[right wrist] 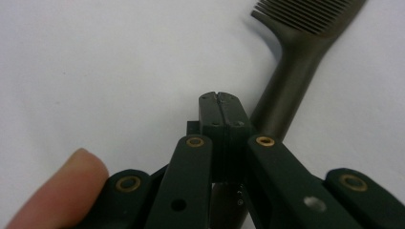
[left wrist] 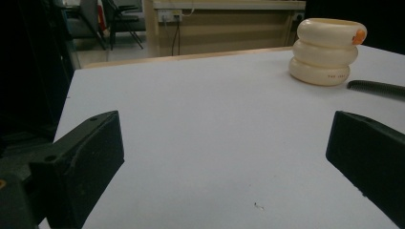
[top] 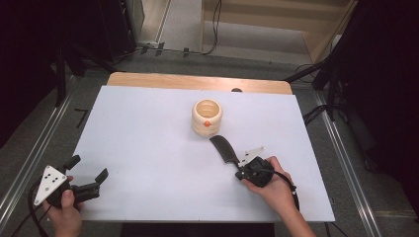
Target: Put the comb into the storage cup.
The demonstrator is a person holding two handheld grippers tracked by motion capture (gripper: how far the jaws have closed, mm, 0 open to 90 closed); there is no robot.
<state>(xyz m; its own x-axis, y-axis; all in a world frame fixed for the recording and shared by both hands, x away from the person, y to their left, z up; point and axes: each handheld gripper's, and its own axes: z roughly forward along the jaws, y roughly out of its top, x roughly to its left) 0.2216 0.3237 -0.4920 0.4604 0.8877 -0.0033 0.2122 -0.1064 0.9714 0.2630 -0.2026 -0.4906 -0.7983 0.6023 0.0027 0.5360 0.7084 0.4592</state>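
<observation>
A black comb (top: 225, 148) lies on the white table (top: 148, 148), just in front of a cream pot (top: 207, 117) made of stacked rings with an orange dot. My right gripper (top: 240, 172) is at the comb's handle end. In the right gripper view its jaws (right wrist: 222, 112) are shut together with nothing between them, over the comb's handle (right wrist: 296, 62), which runs underneath. A fingertip (right wrist: 62, 186) rests beside the linkage. My left gripper (top: 89, 168) is at the table's front left corner, open and empty (left wrist: 224, 157). It faces the pot (left wrist: 327, 50) and the comb's teeth (left wrist: 377, 87).
The table's wooden far edge (top: 197, 81) borders a floor with cables and dark stands. Metal rails (top: 346, 163) run along both sides of the table. Chairs and a wooden bench (left wrist: 224, 24) stand beyond the far edge.
</observation>
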